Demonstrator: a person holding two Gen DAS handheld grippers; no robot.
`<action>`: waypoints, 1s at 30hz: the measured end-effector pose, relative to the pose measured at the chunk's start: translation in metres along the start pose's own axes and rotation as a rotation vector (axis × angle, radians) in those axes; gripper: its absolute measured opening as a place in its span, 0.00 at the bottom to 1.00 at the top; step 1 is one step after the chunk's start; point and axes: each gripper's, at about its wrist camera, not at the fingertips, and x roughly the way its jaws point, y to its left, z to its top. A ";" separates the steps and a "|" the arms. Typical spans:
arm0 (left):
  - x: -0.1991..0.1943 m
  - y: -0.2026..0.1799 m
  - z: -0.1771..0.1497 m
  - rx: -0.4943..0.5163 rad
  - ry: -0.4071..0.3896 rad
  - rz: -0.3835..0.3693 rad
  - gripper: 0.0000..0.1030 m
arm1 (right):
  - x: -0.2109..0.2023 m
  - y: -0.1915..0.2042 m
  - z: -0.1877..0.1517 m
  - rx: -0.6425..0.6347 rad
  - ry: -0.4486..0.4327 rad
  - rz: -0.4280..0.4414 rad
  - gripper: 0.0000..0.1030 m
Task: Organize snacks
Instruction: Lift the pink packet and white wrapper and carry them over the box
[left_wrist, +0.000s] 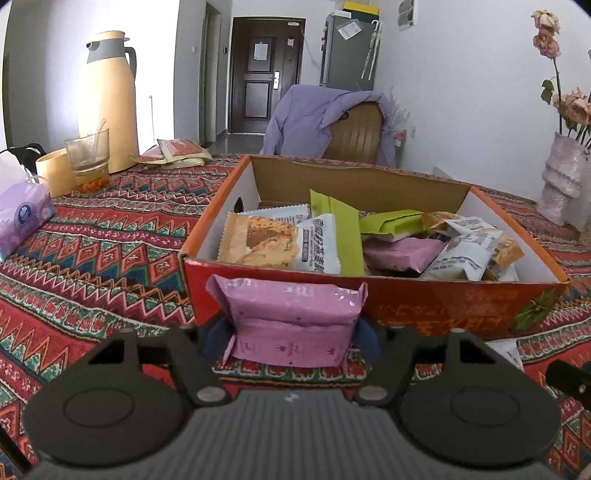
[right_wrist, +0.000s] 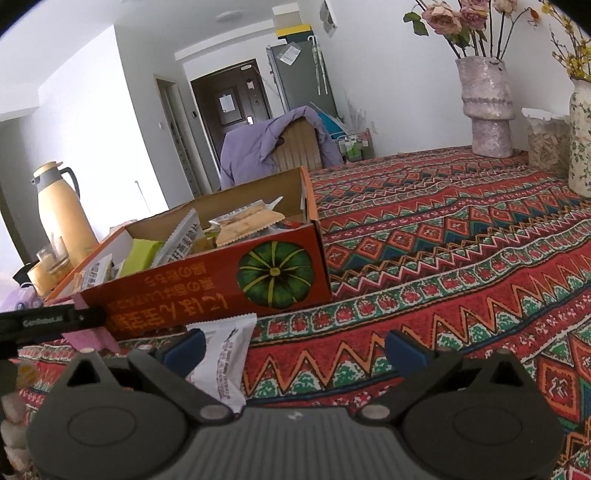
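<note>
A pink snack packet (left_wrist: 291, 325) sits between the blue pads of my left gripper (left_wrist: 291, 334), which is shut on it just above the patterned tablecloth, in front of the near wall of the red cardboard box (left_wrist: 424, 299). The box holds several snack packets, green, white, pink and tan. In the right wrist view the box (right_wrist: 221, 291) stands ahead to the left, and the pink snack packet (right_wrist: 88, 336) and the left gripper's black finger (right_wrist: 48, 321) show at the left edge. My right gripper (right_wrist: 295, 349) is open; a white snack packet (right_wrist: 225, 358) lies on the cloth beside its left finger.
At the table's far left stand a yellow thermos (left_wrist: 107, 99), a glass (left_wrist: 88, 158), a beige cup and a purple tissue pack (left_wrist: 22, 218). Flower vases (right_wrist: 487, 107) stand at the far right. Behind the table is a chair draped with a purple jacket (left_wrist: 325, 122).
</note>
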 end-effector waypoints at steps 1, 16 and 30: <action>-0.002 0.002 -0.001 -0.003 0.000 -0.006 0.66 | 0.000 0.000 0.000 0.001 0.000 -0.001 1.00; -0.050 0.027 -0.009 -0.020 -0.055 -0.047 0.65 | -0.005 0.033 0.007 -0.106 0.008 0.005 1.00; -0.082 0.044 -0.021 -0.041 -0.089 -0.081 0.65 | 0.048 0.075 0.006 -0.246 0.184 -0.086 1.00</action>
